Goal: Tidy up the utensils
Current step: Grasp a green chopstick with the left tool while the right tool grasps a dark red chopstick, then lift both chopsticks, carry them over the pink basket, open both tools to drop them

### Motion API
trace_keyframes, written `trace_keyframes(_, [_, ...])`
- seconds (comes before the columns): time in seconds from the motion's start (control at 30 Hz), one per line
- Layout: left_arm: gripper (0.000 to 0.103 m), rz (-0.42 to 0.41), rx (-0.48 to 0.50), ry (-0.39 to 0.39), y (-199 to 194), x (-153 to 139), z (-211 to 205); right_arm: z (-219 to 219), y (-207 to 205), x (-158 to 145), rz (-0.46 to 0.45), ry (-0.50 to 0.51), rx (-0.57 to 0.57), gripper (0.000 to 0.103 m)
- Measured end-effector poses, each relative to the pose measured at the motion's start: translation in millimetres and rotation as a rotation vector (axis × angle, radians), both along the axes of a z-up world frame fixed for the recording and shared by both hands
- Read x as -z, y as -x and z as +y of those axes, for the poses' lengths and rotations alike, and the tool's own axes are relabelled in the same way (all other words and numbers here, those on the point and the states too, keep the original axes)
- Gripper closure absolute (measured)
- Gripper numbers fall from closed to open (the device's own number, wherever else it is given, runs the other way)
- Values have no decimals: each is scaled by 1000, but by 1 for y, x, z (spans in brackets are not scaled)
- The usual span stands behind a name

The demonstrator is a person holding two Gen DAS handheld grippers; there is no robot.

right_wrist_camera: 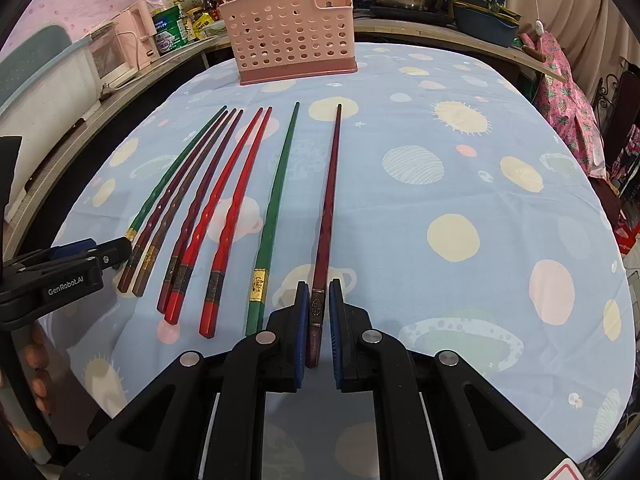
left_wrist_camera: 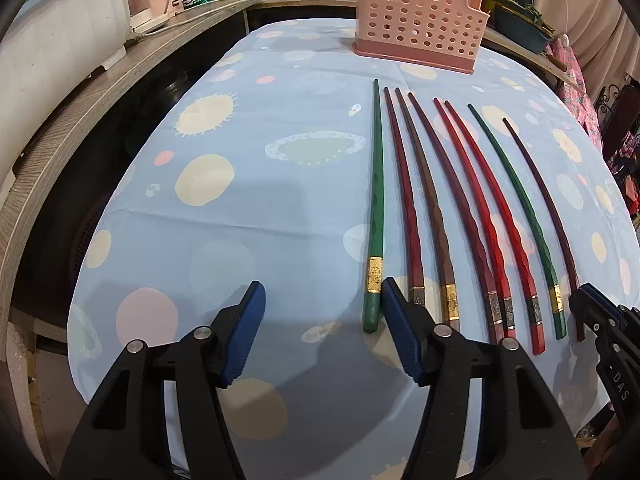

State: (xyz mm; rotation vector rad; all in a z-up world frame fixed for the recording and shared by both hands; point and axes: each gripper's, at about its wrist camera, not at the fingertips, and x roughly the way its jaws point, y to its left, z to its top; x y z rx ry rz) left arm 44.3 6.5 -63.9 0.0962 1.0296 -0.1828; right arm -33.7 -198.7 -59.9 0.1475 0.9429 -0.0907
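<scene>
On the tablecloth (right_wrist_camera: pixel 460 240) my right gripper (right_wrist_camera: pixel 319 322) pinches the dark red chopstick (right_wrist_camera: pixel 328 208); my left gripper (left_wrist_camera: pixel 322 332) hangs half open, holding nothing.

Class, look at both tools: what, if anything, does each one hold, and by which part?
The right tool grips the dark red chopstick at its banded handle end. The left tool stands open beside the green chopstick, holding nothing.

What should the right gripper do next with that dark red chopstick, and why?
Probably lift it. The right gripper has its jaws shut on the handle end of the dark red chopstick, which lies flat on the cloth. The pink holder at the far end looks like where it belongs.
</scene>
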Motion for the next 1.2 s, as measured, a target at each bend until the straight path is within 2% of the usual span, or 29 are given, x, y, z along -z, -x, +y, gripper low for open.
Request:
trace_keyframes(0.1, [59, 2, 0, 4, -2, -1, 1, 0, 0, 0, 0, 0, 0, 95])
trace_keyframes(0.17, [70, 5, 0, 11, -3, -2, 1, 0, 0, 0, 0, -1, 0, 95])
trace_keyframes(0.3, [83, 11, -5, 21, -6, -3, 4, 0, 0, 0, 0, 0, -1, 95])
trace_keyframes(0.33, [90, 14, -4, 25, -6, -3, 5, 0, 0, 0, 1, -1, -1, 95])
trace_keyframes(0.77, [96, 28, -14, 80, -10, -13, 14, -11, 4, -6, -4, -6, 16, 96])
trace_keyframes(1.2, [96, -59, -5, 171, -17, -71, 21, -36, -4, -61, -121, -39, 68, 96])
